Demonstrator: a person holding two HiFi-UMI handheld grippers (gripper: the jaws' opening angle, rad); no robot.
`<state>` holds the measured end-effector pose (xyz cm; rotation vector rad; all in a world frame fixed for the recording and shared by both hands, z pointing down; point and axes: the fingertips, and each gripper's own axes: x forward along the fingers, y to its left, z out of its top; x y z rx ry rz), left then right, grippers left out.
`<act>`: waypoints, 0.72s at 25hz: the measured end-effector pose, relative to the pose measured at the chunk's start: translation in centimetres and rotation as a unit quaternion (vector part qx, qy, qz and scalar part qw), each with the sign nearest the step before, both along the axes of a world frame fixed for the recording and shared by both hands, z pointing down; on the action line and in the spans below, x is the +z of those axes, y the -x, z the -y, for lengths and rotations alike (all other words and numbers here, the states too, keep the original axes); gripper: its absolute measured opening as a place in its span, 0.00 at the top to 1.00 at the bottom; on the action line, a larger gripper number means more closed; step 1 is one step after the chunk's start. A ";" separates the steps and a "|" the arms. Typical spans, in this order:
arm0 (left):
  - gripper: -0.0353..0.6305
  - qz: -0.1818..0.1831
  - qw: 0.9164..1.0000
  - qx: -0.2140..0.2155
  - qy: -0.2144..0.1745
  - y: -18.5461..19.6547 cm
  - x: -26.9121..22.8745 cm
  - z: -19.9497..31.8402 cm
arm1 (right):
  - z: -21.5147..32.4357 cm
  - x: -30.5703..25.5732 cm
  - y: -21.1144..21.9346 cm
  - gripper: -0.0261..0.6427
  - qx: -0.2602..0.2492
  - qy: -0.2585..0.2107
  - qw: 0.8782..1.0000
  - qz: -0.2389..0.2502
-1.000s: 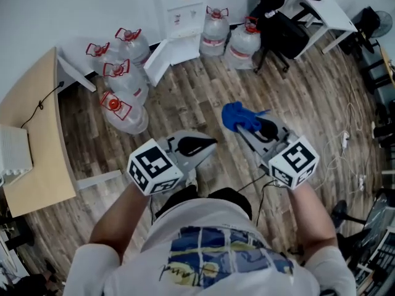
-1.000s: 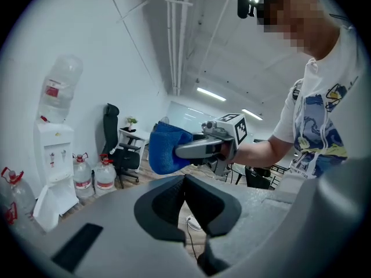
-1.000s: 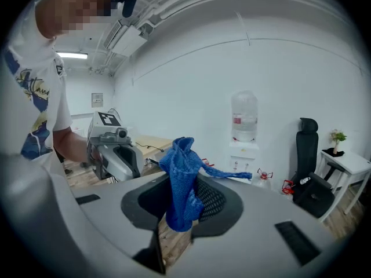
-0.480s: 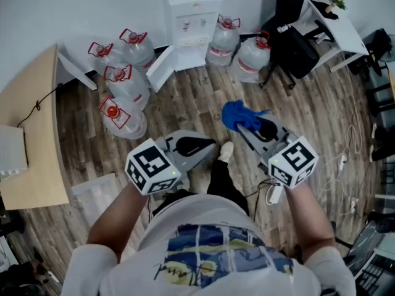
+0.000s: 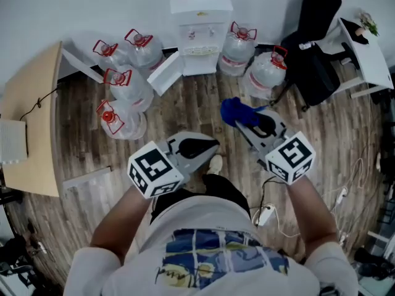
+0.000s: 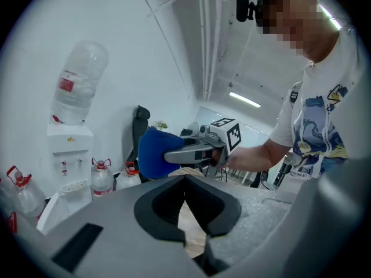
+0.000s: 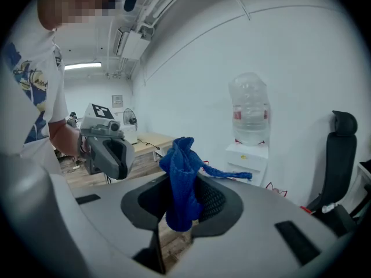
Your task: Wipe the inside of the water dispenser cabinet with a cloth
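The white water dispenser (image 5: 200, 32) stands against the far wall, its lower cabinet door (image 5: 165, 73) swung open to the left; the inside is hidden from above. It also shows in the left gripper view as the dispenser (image 6: 69, 155) and in the right gripper view as the dispenser (image 7: 250, 155). My right gripper (image 5: 239, 117) is shut on a blue cloth (image 5: 233, 111), which bunches up between its jaws as the cloth (image 7: 182, 178). My left gripper (image 5: 210, 145) is shut with nothing in it. Both hang over the wooden floor, well short of the dispenser.
Several large water bottles stand on the floor left of the dispenser (image 5: 123, 85) and right of it (image 5: 266, 71). A black chair (image 5: 315, 54) and a white table (image 5: 370, 48) are at the right. A wooden desk (image 5: 31, 122) is at the left. A power strip (image 5: 265, 213) lies by my feet.
I have walked toward the dispenser: it and the bottles now sit nearer and more central in the head view. Both grippers keep the same pose, cloth still held.
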<state>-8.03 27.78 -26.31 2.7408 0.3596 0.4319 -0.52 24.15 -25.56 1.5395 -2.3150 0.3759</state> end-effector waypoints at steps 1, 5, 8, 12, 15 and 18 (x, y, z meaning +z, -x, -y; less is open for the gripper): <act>0.94 0.001 1.000 -0.006 0.002 -1.9 -0.2 0.2 | 0.8 0.1 -1.7 0.82 -0.011 0.001 1.000 -0.001; 0.94 0.006 1.000 -0.020 0.006 -7.9 -0.6 1.4 | 4.1 0.9 -7.2 0.82 -0.048 0.009 0.999 -0.009; 0.94 0.009 1.000 -0.018 0.009 -11.0 -0.2 2.8 | 7.3 2.1 -9.8 0.82 -0.068 0.020 0.997 -0.025; 0.94 0.006 1.000 -0.014 0.027 -13.3 0.5 5.8 | 12.6 3.5 -11.1 0.82 -0.102 0.033 0.993 -0.045; 0.94 0.000 0.999 -0.006 0.032 -14.9 2.0 7.4 | 15.9 5.5 -11.7 0.82 -0.123 0.063 0.987 -0.076; 0.94 -0.010 0.999 0.006 0.040 -16.1 3.8 9.2 | 19.6 7.6 -11.4 0.82 -0.150 0.065 0.982 -0.094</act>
